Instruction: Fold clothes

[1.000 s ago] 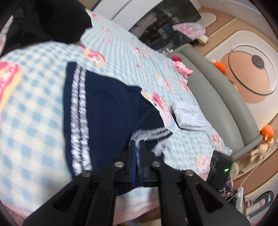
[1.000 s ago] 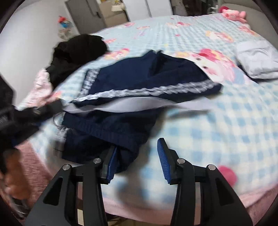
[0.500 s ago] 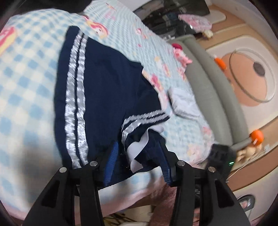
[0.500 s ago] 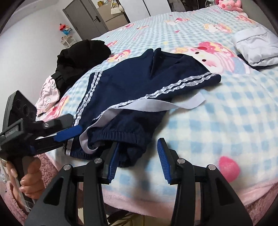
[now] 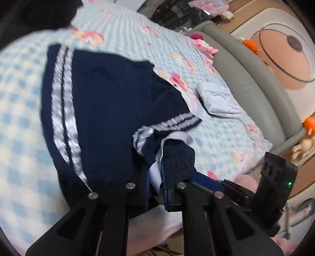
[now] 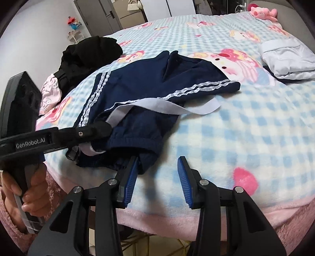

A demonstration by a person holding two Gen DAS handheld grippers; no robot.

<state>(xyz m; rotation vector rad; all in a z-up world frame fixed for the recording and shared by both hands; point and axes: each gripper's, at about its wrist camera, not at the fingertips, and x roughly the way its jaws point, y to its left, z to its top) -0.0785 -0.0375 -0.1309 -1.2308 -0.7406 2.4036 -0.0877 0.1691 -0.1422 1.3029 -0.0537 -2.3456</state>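
A navy garment with white double stripes (image 6: 149,86) lies spread on the blue checked blanket (image 6: 236,128), its elastic hem bunched at the near edge and a white band trailing to the right. In the left wrist view the same navy garment (image 5: 110,110) fills the middle, and my left gripper (image 5: 157,177) is shut on its hem, pinching navy cloth and a white strip. The right wrist view shows that left gripper (image 6: 106,126) coming in from the left, held by a hand. My right gripper (image 6: 157,175) stands open at the bed's edge, its left pad touching the hem.
A folded pale blue garment (image 6: 287,57) rests at the far right of the bed. A black clothes pile (image 6: 90,53) and a pink printed item (image 6: 49,92) lie at the far left. A pink plush (image 6: 263,11) sits by the grey bed frame (image 5: 256,82).
My left gripper let go of the striped cloth, opened, dropped toward the bunched hem and shut on it. The garment has settled flat. My right gripper has stayed put.
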